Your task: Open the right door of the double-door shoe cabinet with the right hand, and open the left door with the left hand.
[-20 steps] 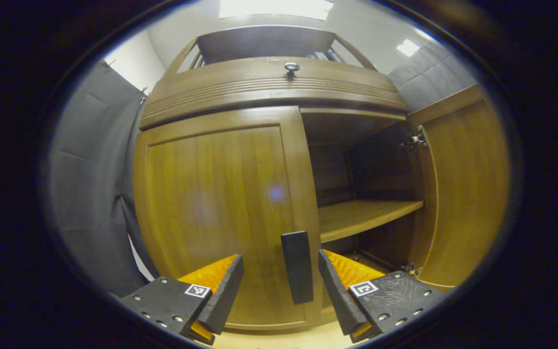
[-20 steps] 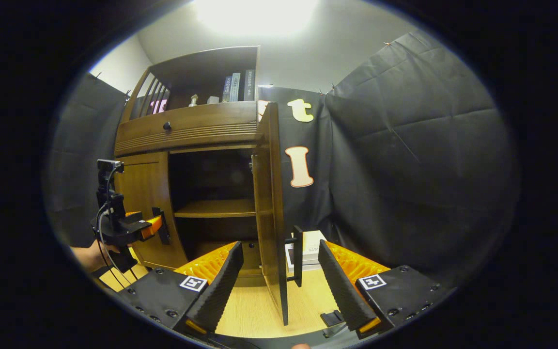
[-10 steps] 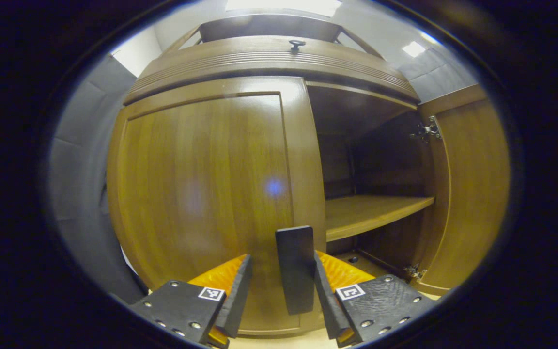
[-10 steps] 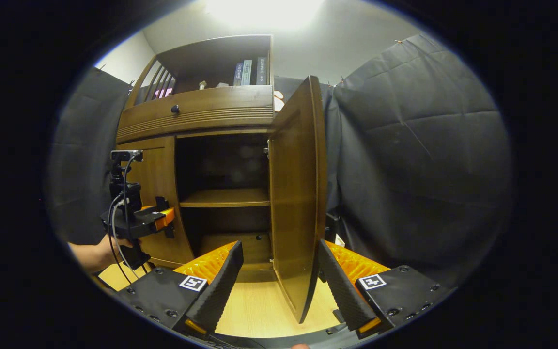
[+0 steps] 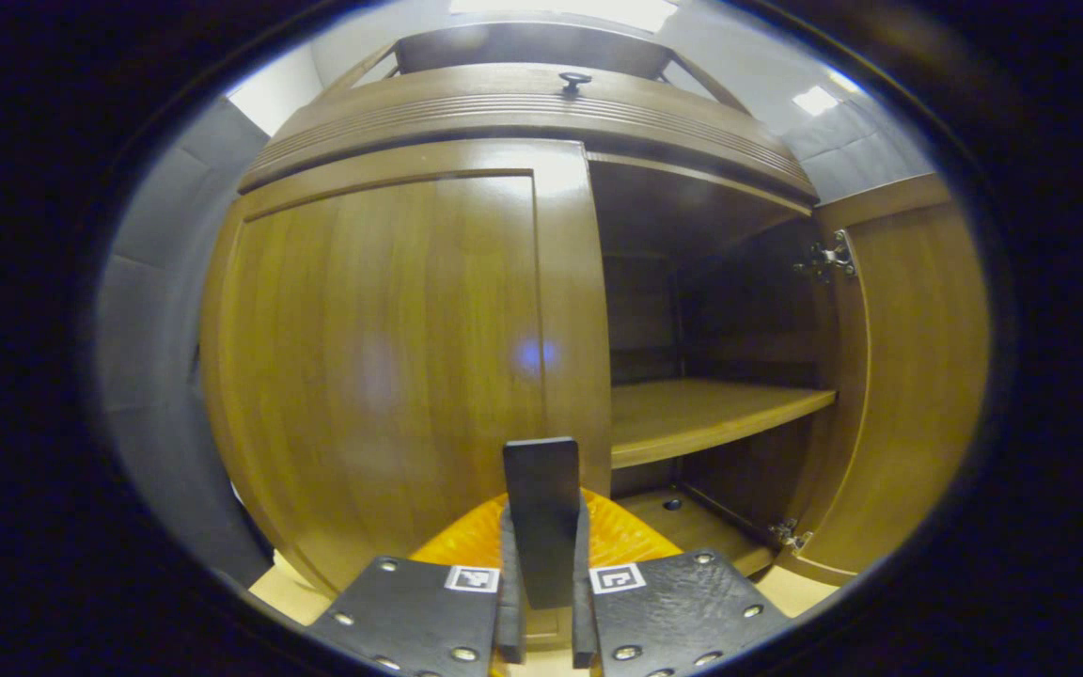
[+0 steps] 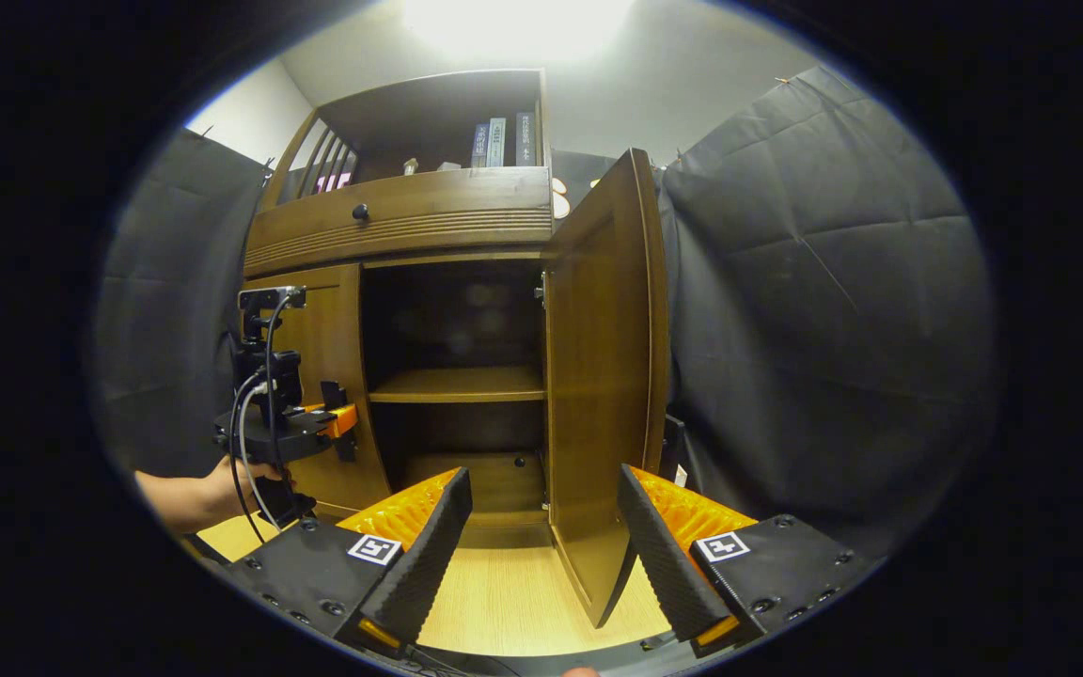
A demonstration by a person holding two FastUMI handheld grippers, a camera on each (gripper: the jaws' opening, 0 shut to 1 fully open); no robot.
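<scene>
Shoe cabinet (image 6: 410, 235): the right door (image 6: 603, 376) stands swung wide, baring the inner shelf (image 6: 457, 384); that half of the task reads as done. The left door (image 5: 382, 357) lies flush and closed. Its dark handle (image 5: 541, 517) sits clamped between the fingers of the left gripper (image 5: 541, 621), jaws drawn tight on it. The right gripper (image 6: 541, 555) hangs clear of the right door, jaws spread wide, holding nothing. Outstanding: pulling the left door open.
</scene>
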